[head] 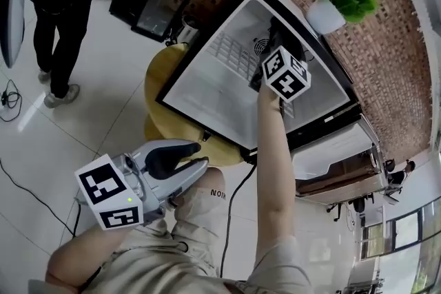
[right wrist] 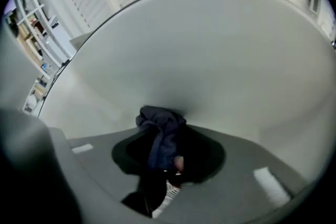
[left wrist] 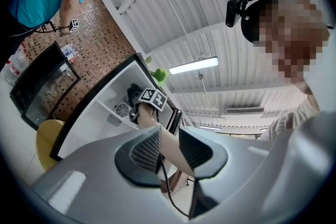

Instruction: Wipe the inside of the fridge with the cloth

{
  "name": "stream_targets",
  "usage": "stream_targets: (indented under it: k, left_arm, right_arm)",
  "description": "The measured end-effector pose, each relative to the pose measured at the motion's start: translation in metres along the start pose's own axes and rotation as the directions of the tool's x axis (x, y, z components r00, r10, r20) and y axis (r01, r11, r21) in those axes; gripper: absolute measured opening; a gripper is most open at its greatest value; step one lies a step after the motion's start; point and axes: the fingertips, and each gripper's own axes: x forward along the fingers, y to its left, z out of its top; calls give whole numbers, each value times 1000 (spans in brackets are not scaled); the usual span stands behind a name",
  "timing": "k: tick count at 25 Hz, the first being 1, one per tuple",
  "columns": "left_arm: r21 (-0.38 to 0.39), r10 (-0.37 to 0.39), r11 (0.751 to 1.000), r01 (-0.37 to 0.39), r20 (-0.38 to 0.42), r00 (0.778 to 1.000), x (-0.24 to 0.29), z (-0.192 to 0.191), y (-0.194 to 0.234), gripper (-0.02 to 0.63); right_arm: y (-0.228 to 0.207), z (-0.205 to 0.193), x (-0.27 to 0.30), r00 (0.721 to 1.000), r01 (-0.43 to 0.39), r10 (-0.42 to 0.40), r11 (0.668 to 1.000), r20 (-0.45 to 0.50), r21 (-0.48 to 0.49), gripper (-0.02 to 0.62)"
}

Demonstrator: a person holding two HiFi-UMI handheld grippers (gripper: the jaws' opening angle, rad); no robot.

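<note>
Head view, lower left: left gripper (head: 196,166) held idle over the knee, jaws slightly apart, nothing between; mid-frame: fridge (head: 207,94) standing open, white inside; right of centre, deep inside: right gripper (right wrist: 167,157) clamped on the dark cloth (right wrist: 159,128), bunched against a white inner wall; wiping judged under way; cleaned share impossible to tell; wire rack (head: 233,56) and remaining walls probably left.
</note>
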Motion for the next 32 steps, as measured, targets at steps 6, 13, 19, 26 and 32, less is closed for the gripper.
stream_targets:
  k: [6, 13, 19, 26, 32]
  left_arm:
    - [6, -13, 1000, 13, -2, 1000, 2, -1, -7, 83]
    - [15, -9, 1000, 9, 6, 1000, 3, 2, -13, 71]
    - [36, -21, 999, 21, 3, 1000, -4, 10, -19, 71]
    - [-14, -29, 999, 29, 14, 999, -5, 7, -18, 64]
    - [-12, -36, 999, 36, 8, 999, 0, 4, -20, 61]
  right_arm:
    - [-113, -15, -44, 959, 284, -283, 951, -20, 122, 116]
    - [-122, -23, -64, 930, 367, -363, 890, -65, 271, 118]
    - [25, -22, -31, 989, -127, 126, 992, -73, -10, 120]
    - [114, 5, 11, 978, -203, 192, 964, -79, -173, 118]
    - [40, 15, -18, 999, -49, 49, 998, -6, -25, 117]
